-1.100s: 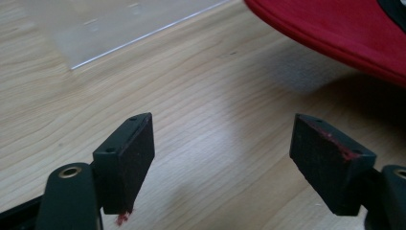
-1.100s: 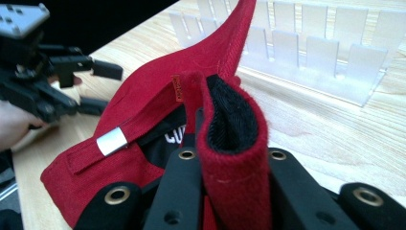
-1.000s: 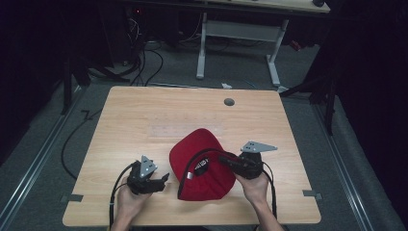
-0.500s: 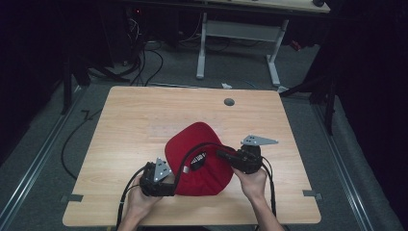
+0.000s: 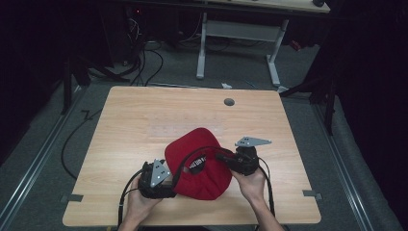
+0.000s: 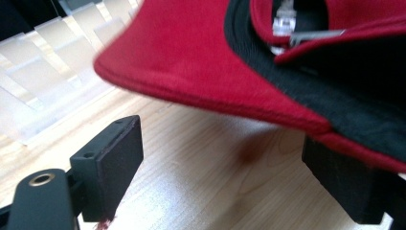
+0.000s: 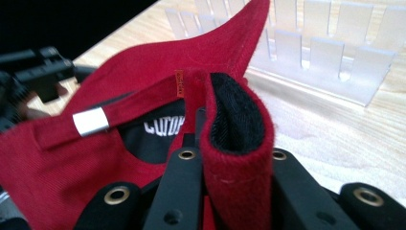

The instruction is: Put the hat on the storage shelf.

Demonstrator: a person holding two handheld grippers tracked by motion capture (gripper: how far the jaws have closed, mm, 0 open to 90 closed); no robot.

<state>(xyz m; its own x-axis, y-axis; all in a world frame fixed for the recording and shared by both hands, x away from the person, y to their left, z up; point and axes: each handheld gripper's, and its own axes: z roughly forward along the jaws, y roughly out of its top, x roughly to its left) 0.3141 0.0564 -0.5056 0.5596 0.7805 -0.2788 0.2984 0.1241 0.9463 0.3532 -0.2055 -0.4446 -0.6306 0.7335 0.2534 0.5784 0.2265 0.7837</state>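
We see the left gripper (image 6: 222, 167) with jaws spread wide, having just been opening; the red cap (image 6: 191, 52) hangs above them, its brim unpinched; light wooden table (image 6: 210, 177) below.

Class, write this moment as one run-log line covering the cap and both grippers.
red cap: on table | right gripper: shut on cap's rim | left gripper: jaws just opening, brim between them, unpressed

Black bodies, brass-ringed screw holes and looping black cables are seen on each gripper (image 5: 169, 185); grey three-cornered plates are carried on top.
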